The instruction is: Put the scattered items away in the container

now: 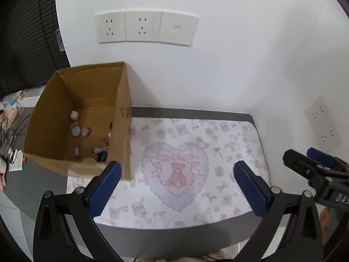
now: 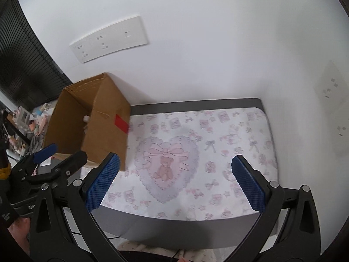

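An open cardboard box (image 1: 122,118) stands at the left end of the table against the wall; it also shows in the right wrist view (image 2: 106,131). Several small items (image 1: 87,139) lie on its floor, among them a white cap (image 1: 74,115). My left gripper (image 1: 177,187) is open and empty, held above the patterned mat (image 1: 196,174) just right of the box. My right gripper (image 2: 175,182) is open and empty above the same mat (image 2: 207,148). Each gripper shows in the other's view: the right one (image 1: 314,161) and the left one (image 2: 59,155).
The mat with a bear-and-heart print covers a grey table (image 1: 196,111) set in a white wall corner. Wall sockets (image 1: 144,27) are above the box. Clutter and cables (image 1: 8,131) lie on a surface left of the box.
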`<state>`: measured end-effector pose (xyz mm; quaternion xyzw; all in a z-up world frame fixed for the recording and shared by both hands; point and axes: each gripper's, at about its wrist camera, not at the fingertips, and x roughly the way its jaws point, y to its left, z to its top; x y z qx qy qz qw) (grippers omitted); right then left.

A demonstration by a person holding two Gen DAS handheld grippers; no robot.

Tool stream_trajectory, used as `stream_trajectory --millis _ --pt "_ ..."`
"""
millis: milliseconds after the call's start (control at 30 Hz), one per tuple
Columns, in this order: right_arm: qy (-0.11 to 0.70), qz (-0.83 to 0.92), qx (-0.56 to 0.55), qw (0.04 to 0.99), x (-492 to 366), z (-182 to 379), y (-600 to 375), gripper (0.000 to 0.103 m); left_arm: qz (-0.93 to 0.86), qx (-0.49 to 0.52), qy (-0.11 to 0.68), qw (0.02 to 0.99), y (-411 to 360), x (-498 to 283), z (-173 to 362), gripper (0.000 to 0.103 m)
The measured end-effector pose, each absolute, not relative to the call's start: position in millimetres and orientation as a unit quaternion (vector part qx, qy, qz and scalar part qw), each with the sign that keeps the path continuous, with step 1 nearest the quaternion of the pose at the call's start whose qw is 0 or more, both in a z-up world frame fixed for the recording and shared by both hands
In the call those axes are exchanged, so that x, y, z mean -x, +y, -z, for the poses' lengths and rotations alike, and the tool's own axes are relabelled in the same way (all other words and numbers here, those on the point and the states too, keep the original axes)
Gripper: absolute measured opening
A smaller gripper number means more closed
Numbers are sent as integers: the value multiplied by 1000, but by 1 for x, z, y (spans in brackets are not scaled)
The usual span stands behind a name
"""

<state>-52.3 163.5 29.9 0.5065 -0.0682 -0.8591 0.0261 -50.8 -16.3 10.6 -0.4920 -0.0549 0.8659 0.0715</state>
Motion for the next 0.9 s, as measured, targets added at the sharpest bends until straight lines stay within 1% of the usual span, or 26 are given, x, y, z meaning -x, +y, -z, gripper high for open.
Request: stream_trajectory --millis 167,400,500,733,900 --pt "-55 855 -516 23 27 -33 178 103 -868 491 -32 68 2 27 -22 102" --pt "-47 852 -522 7 1 -44 179 103 -880 473 7 25 4 3 -33 102" --pt "-52 846 -530 1 -6 -43 180 103 -872 488 12 32 2 1 -31 102" --pt "-41 845 -533 -18 -15 -40 181 103 -843 537 13 6 -5 12 -16 102" --pt "-34 839 -543 -26 -8 -32 180 103 -836 548 19 -2 -4 10 -14 102"
